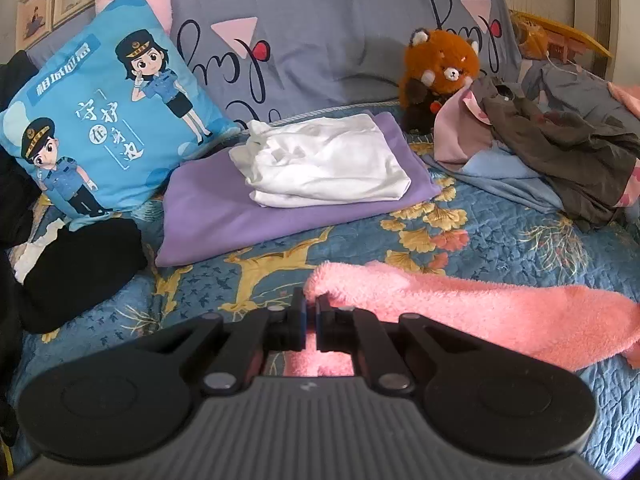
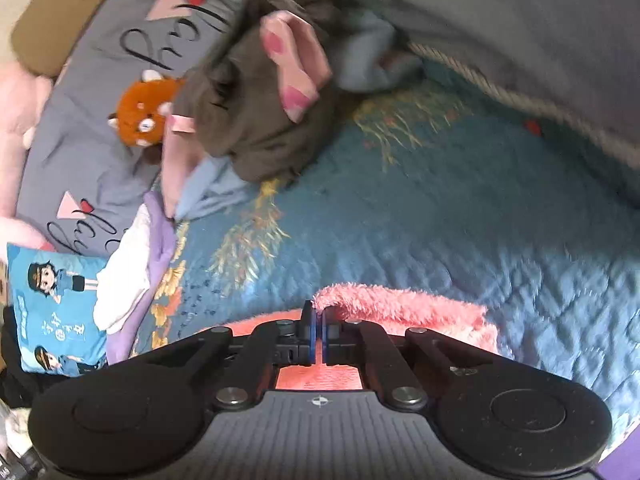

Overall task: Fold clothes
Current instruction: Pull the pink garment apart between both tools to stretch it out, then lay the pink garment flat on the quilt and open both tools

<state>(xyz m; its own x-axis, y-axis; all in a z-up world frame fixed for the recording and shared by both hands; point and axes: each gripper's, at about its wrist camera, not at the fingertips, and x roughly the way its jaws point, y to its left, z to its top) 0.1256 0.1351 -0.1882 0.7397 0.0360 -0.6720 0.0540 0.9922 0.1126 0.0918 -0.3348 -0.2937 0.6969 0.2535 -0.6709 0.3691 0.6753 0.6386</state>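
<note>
The left hand-held gripper [image 1: 311, 304] pinches one corner of the fluffy pink towel [image 1: 480, 312]. The right hand-held gripper [image 2: 319, 314] pinches another corner of it. The towel lies on the blue bed quilt [image 1: 500, 236], in front of the folded white shirt [image 1: 324, 164]. That shirt sits on a folded purple cloth [image 1: 224, 216], beside the blue cartoon pillow [image 1: 104, 120].

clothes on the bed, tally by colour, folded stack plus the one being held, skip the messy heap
Purple: 1, the purple garment at the bottom of the stack
White: 1, the white garment on top of it
Pink: 1, the pink fleece garment, gripped by the left hand-held gripper and the right hand-held gripper
Total: 3
</note>
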